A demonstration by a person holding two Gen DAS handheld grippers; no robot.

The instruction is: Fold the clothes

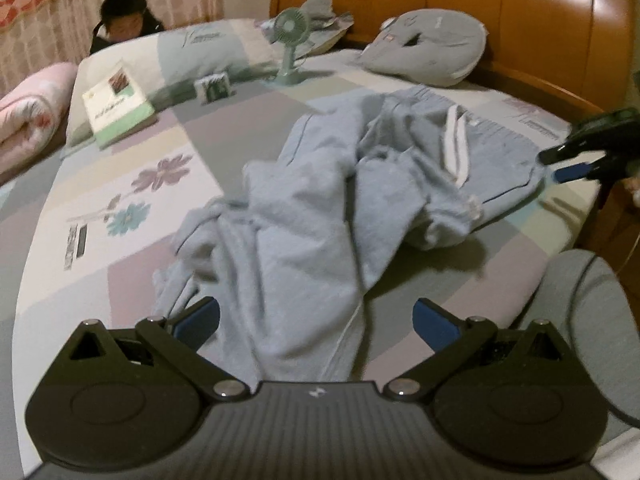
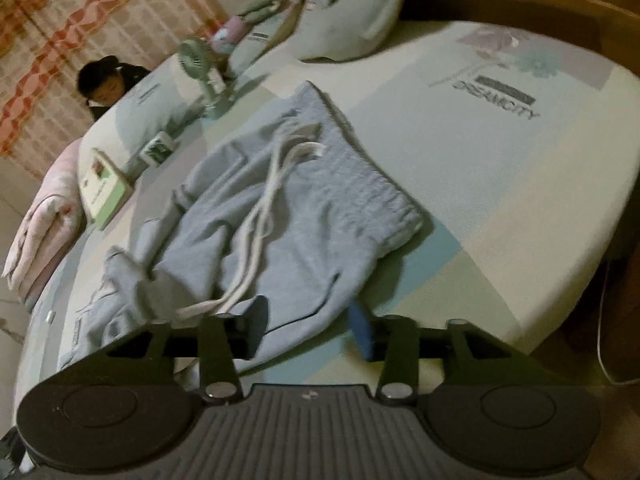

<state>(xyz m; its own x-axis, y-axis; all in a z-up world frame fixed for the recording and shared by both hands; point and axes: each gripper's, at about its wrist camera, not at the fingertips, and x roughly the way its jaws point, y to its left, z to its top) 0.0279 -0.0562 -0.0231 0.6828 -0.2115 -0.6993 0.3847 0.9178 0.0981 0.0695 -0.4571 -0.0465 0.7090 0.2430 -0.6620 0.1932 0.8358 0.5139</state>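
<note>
Both claws were spread wide. Left claw (image 1: 316, 320) hung low over the near end of the blue pants (image 1: 320, 208), with one pant leg lying between its two blue pads, and the pads did not touch it. Right claw (image 2: 310, 328) sat at the side of the pants near the waist end, its pads on either side of the cloth edge but not pressed on it.

Those pants lay crumpled in the middle of the bed (image 1: 132, 184). White strings (image 2: 260, 216) ran down from the waistband.

Farther away, a green and white book (image 1: 118, 106) lay flat on the bed. Near it stood a small box (image 1: 214, 87) and a little green fan (image 1: 292, 40). A grey pillow (image 1: 428, 50) leaned by the brown headboard (image 1: 520, 4). A rolled pink blanket (image 1: 28, 116) sat beside the bed. A person (image 1: 122, 20) in dark clothes was at the far side, in front of a curtain (image 1: 48, 4).
</note>
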